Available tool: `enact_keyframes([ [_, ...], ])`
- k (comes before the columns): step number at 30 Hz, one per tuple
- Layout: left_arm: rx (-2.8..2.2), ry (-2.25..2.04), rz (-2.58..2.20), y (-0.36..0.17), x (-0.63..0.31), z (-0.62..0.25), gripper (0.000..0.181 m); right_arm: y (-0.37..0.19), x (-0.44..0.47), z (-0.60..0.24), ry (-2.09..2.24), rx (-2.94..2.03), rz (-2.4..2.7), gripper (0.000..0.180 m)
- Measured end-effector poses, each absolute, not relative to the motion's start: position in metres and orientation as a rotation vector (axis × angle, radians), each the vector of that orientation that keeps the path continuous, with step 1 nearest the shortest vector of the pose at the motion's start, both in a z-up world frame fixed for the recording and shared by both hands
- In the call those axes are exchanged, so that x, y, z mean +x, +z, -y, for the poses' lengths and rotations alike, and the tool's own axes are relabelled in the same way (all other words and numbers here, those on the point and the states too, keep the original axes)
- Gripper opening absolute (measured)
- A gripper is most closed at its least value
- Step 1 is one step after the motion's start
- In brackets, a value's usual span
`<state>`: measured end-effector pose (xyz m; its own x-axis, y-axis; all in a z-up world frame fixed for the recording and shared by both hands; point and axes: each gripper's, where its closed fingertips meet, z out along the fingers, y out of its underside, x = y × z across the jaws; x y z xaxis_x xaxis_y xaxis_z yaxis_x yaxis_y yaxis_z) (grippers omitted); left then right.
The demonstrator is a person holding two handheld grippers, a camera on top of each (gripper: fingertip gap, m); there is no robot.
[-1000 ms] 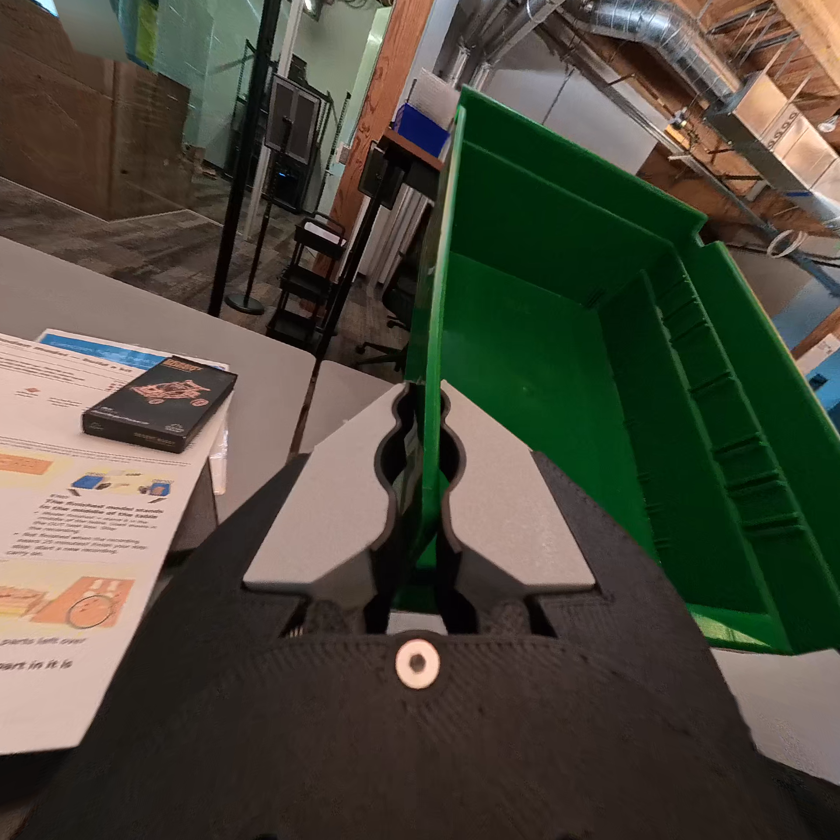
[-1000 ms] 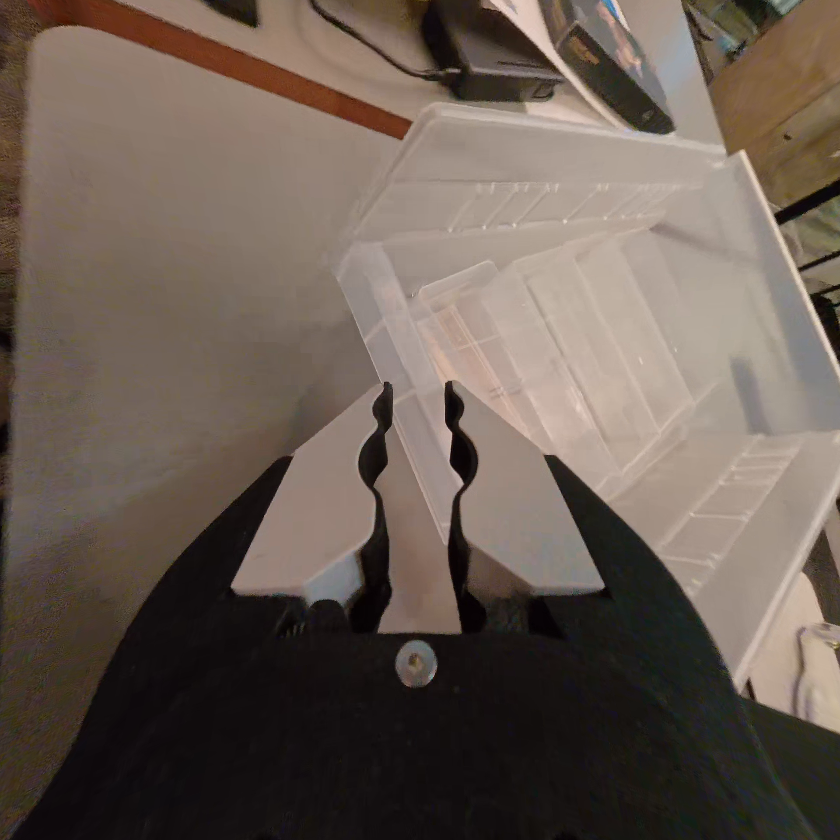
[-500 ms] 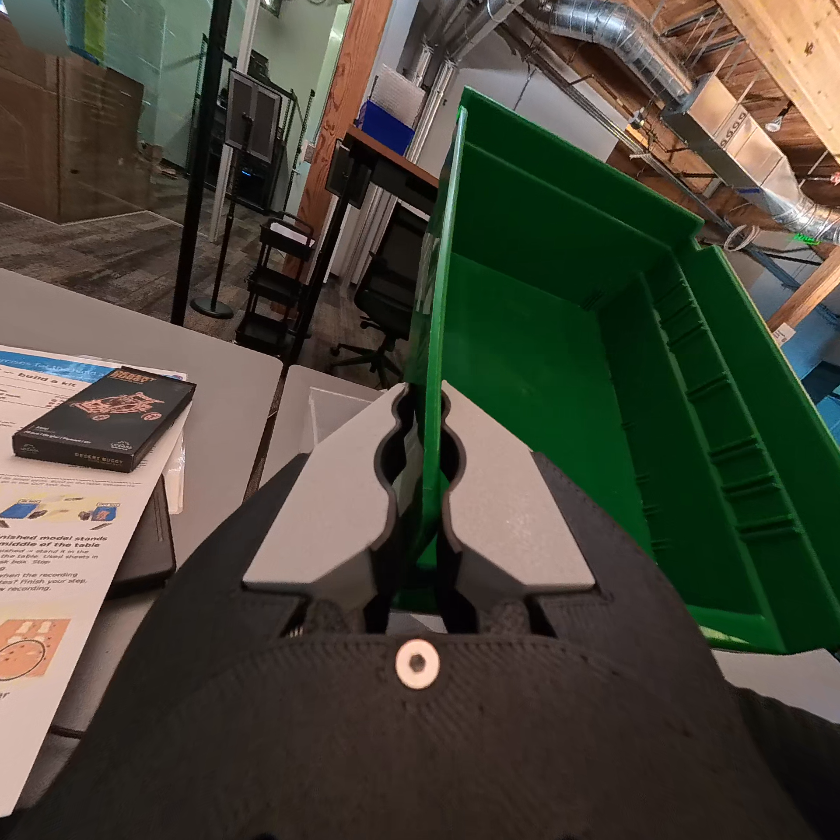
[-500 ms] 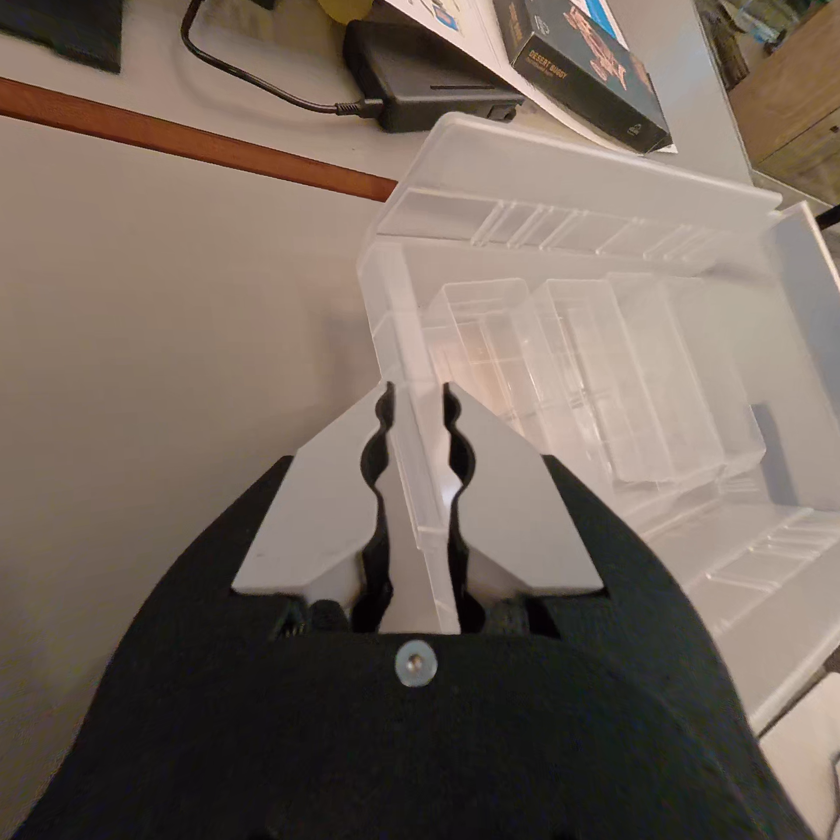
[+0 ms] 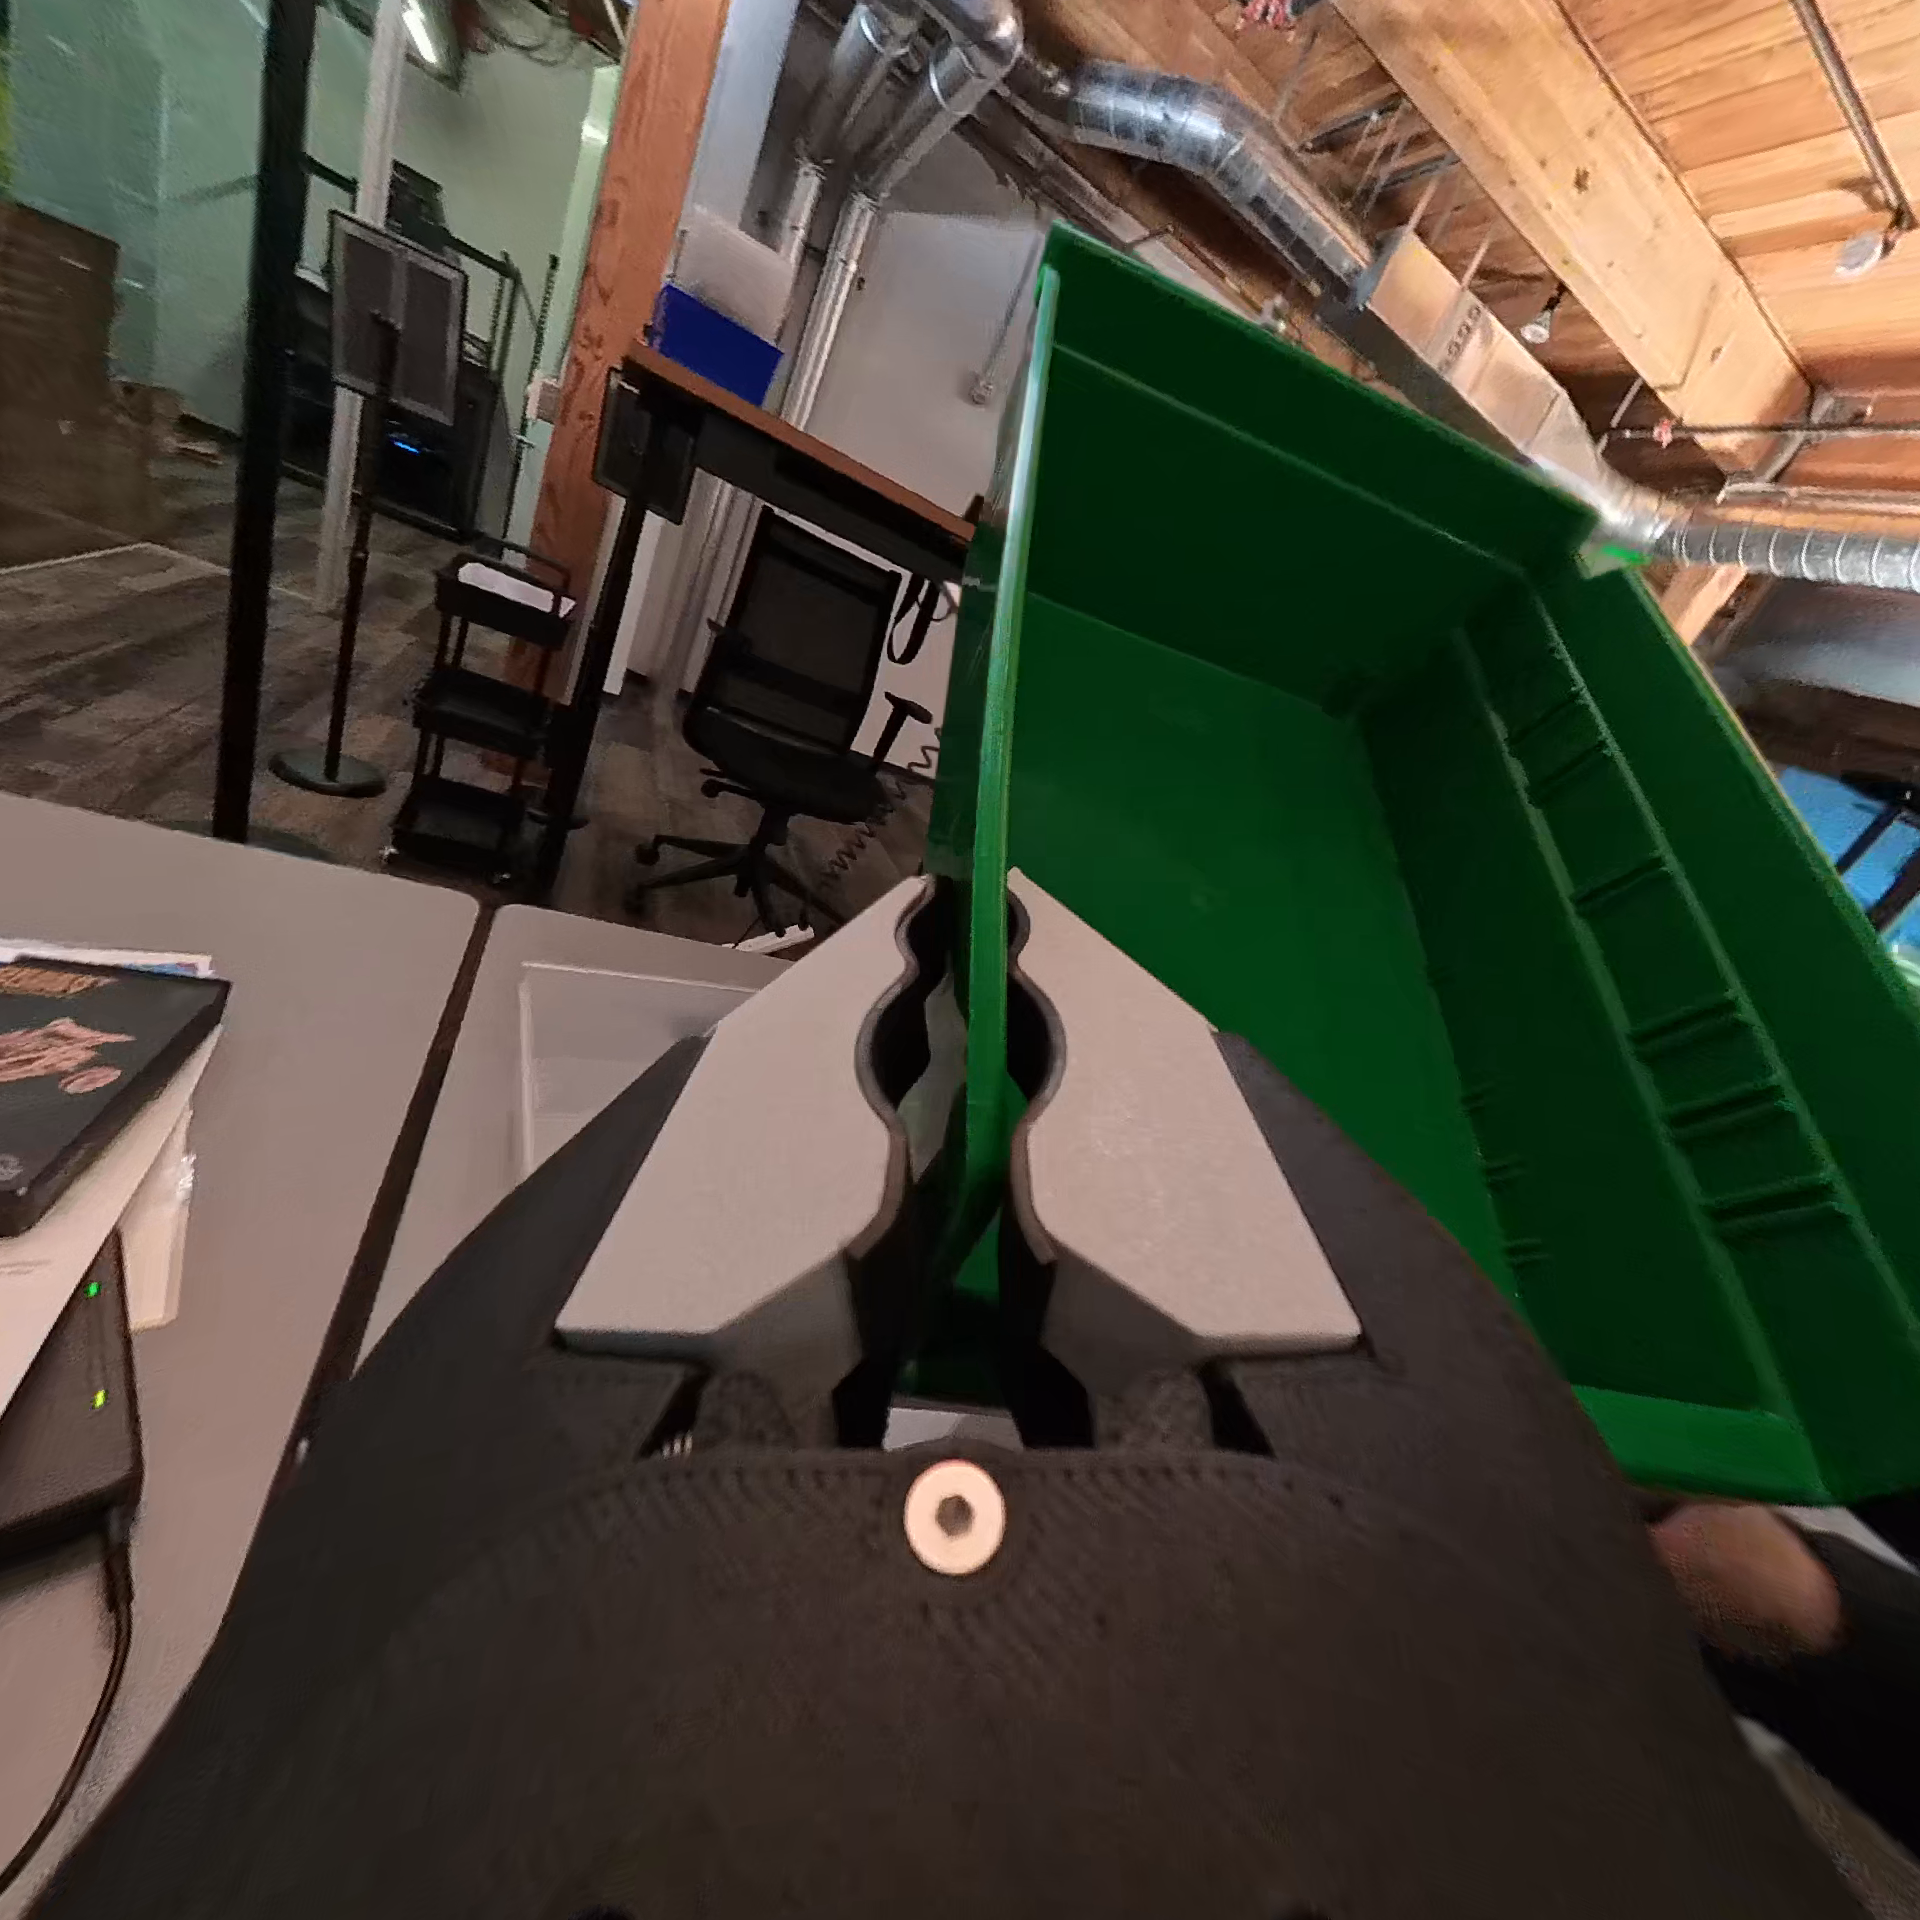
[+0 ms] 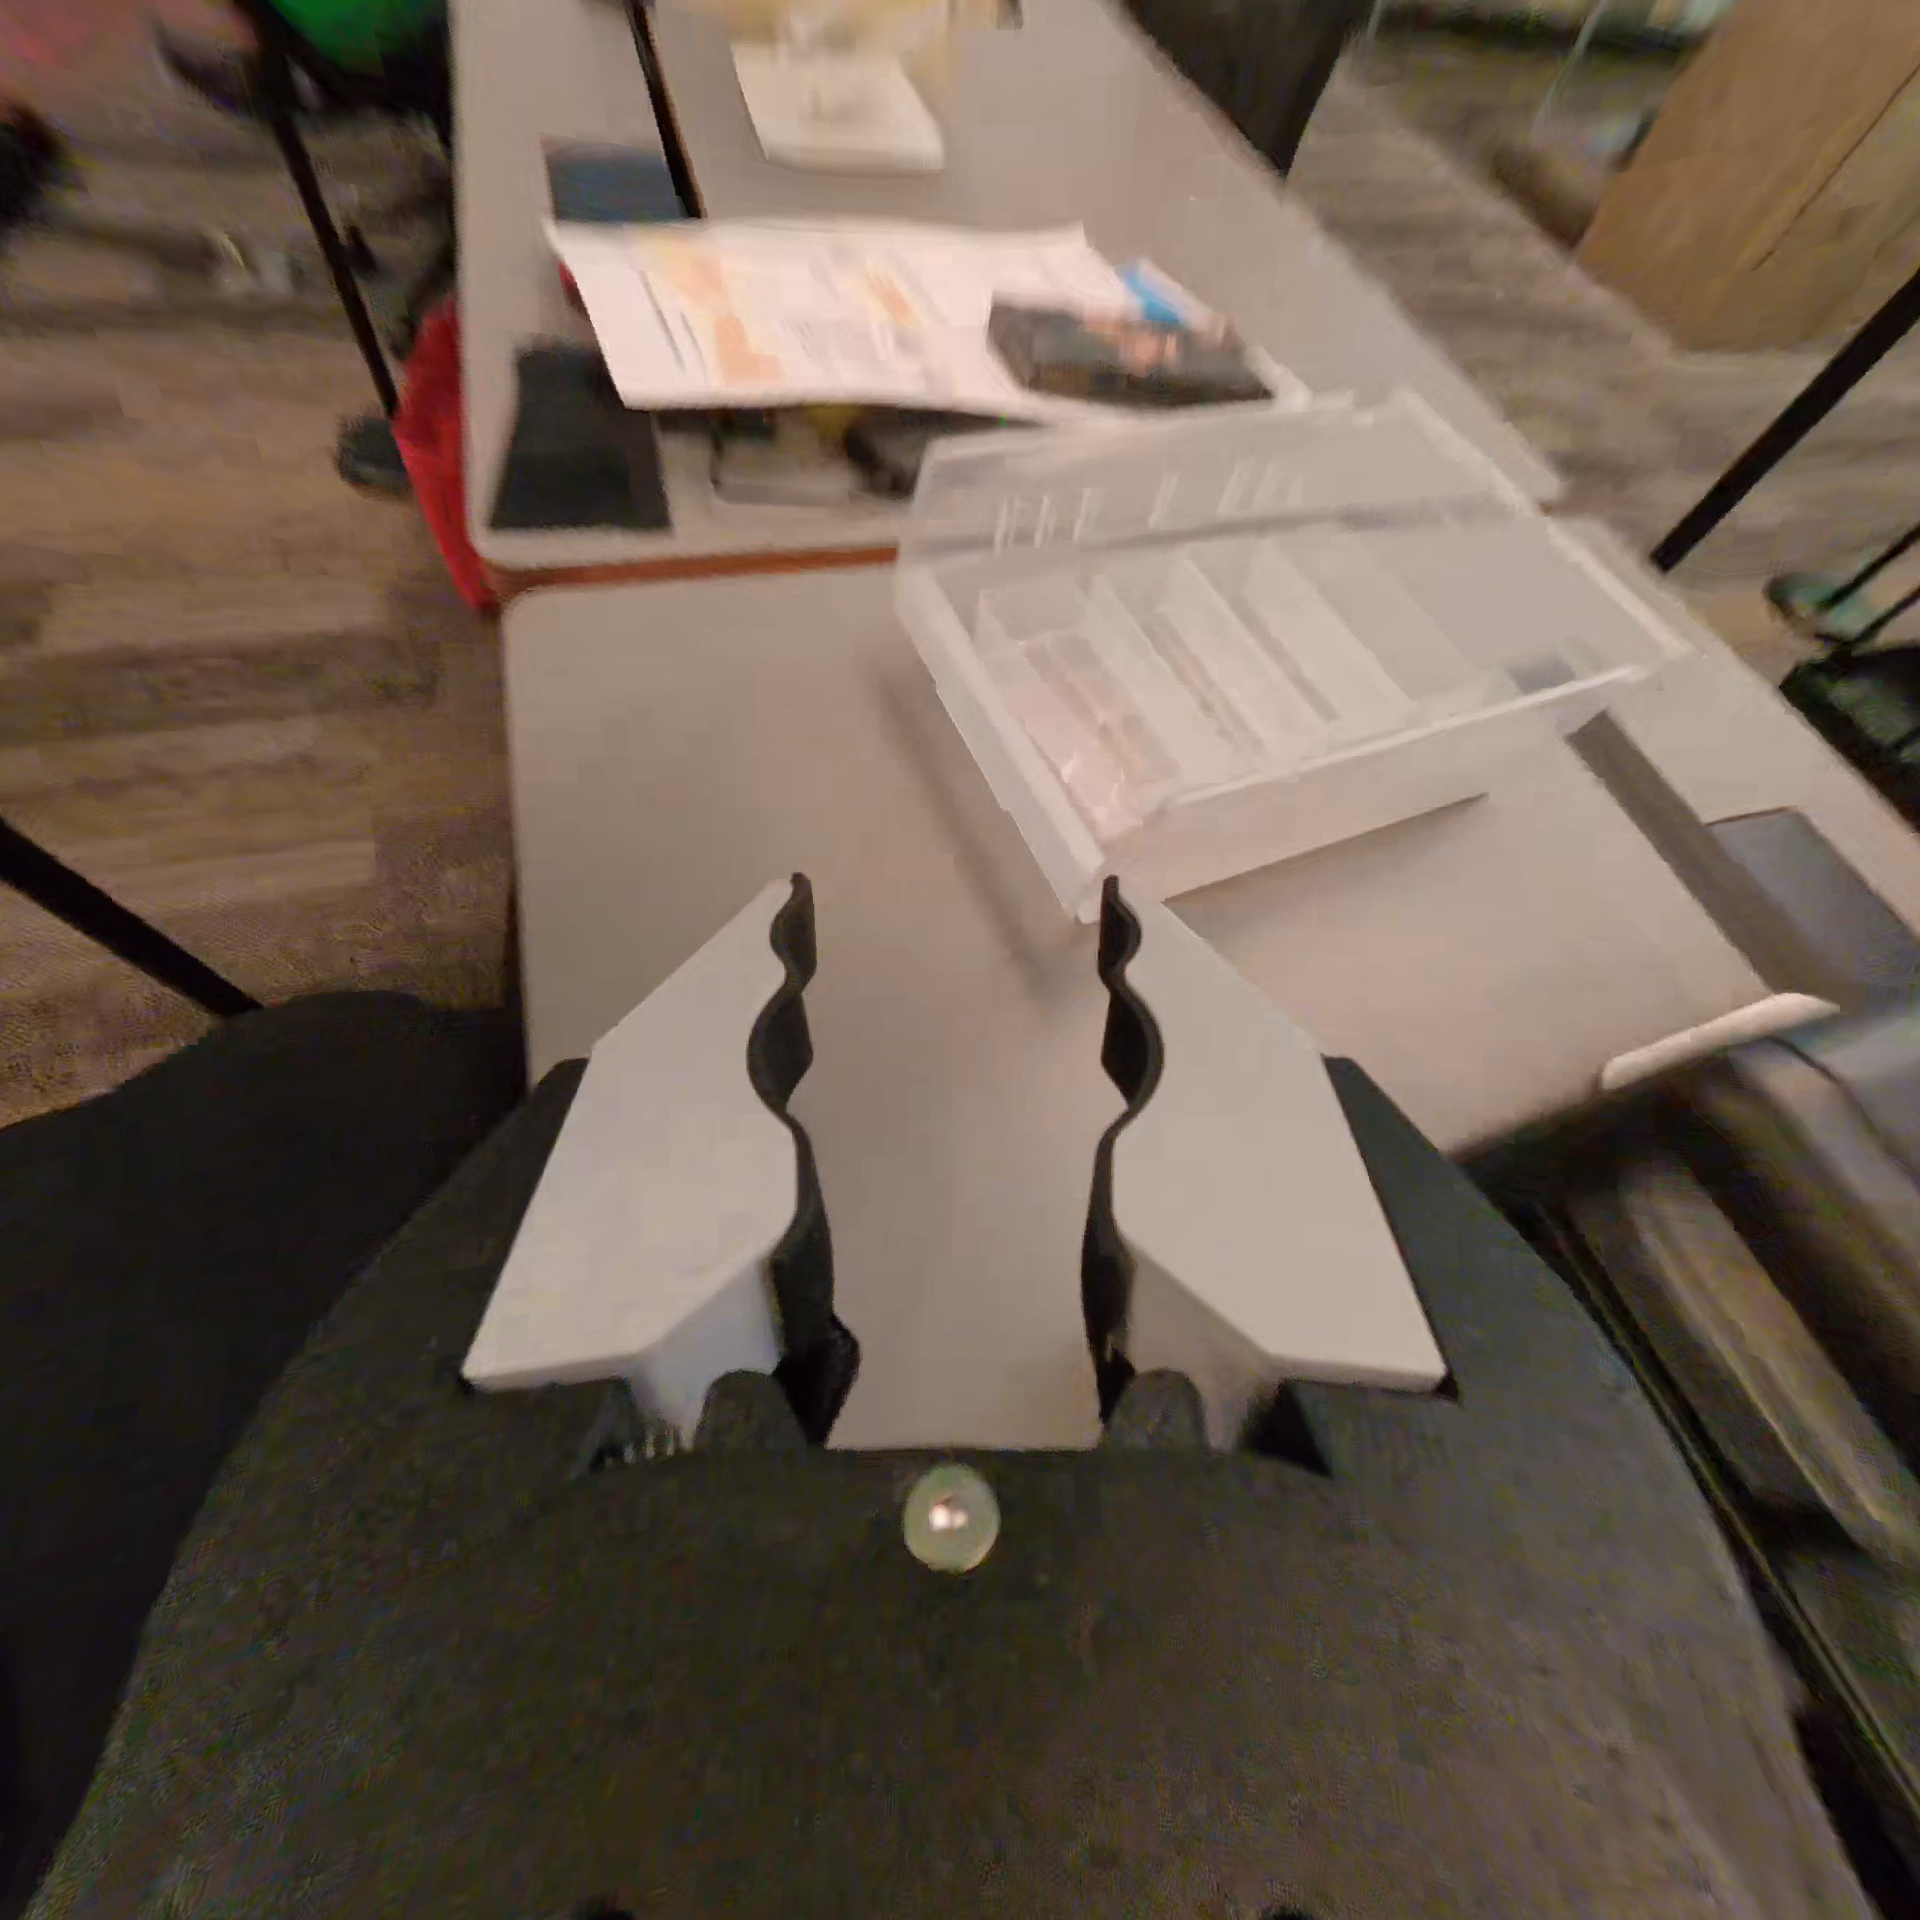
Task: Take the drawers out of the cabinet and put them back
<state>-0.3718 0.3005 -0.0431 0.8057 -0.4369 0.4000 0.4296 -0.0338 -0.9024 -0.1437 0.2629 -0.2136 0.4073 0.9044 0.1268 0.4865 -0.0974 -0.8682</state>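
My left gripper (image 5: pixel 971 904) is shut on the left side wall of an empty green drawer (image 5: pixel 1299 914) and holds it tilted in the air above the table. My right gripper (image 6: pixel 951 894) is open and empty, pulled back above the grey table (image 6: pixel 727 790). A clear plastic drawer (image 6: pixel 1278 665) with small clear bins inside lies on that table, ahead and to the right of the right gripper, apart from it. A corner of the clear drawer also shows in the left wrist view (image 5: pixel 613 1049). The cabinet itself is not clearly in view.
Printed sheets (image 6: pixel 821 312), a black flat box (image 6: pixel 1127 353) and a black device with a cable (image 5: pixel 62 1423) lie on the neighbouring table. A dark object (image 6: pixel 1818 914) sits at the table's right edge. An office chair (image 5: pixel 800 717) and a rolling cart (image 5: pixel 488 707) stand beyond.
My right gripper has let go of the clear drawer's wall, opened, and drawn back and up. My left gripper, still holding the green drawer, has swung to the right.
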Motion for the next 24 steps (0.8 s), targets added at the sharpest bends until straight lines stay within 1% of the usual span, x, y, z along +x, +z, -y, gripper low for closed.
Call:
enact_keyframes([
  [3,-1.449,-0.703,-0.085,-0.033,-0.331,-0.298,0.005,-0.151,-0.091,-0.219,0.710,-1.545,1.083,0.059],
  [5,-1.443,-0.716,-0.155,-0.027,-0.292,-0.296,0.005,-0.113,-0.047,-0.196,0.732,-1.448,0.951,0.065],
  [8,-1.449,-0.742,-0.287,-0.024,-0.215,-0.293,0.005,-0.074,0.016,-0.163,0.719,-1.340,0.752,0.088],
  [10,-1.452,-0.764,-0.383,-0.026,-0.154,-0.293,0.005,-0.058,0.053,-0.145,0.692,-1.302,0.623,0.103],
  [14,-1.474,-0.872,-0.568,-0.043,-0.019,-0.287,0.005,-0.057,0.113,-0.119,0.628,-1.334,0.414,0.118],
  [15,-1.483,-0.908,-0.611,-0.049,0.015,-0.282,0.006,-0.058,0.128,-0.113,0.608,-1.336,0.365,0.118],
  [18,-1.490,-0.980,-0.701,-0.067,0.108,-0.264,0.006,-0.065,0.189,-0.099,0.481,-1.341,0.168,0.129],
  [19,-1.488,-1.008,-0.716,-0.074,0.134,-0.258,0.006,-0.071,0.210,-0.094,0.430,-1.351,0.115,0.127],
  [21,-1.490,-1.038,-0.779,-0.090,0.182,-0.242,0.007,-0.086,0.256,-0.084,0.326,-1.375,0.013,0.117],
  [24,-1.512,-1.073,-0.848,-0.116,0.240,-0.227,0.007,-0.116,0.306,-0.074,0.291,-1.433,-0.123,0.118],
])
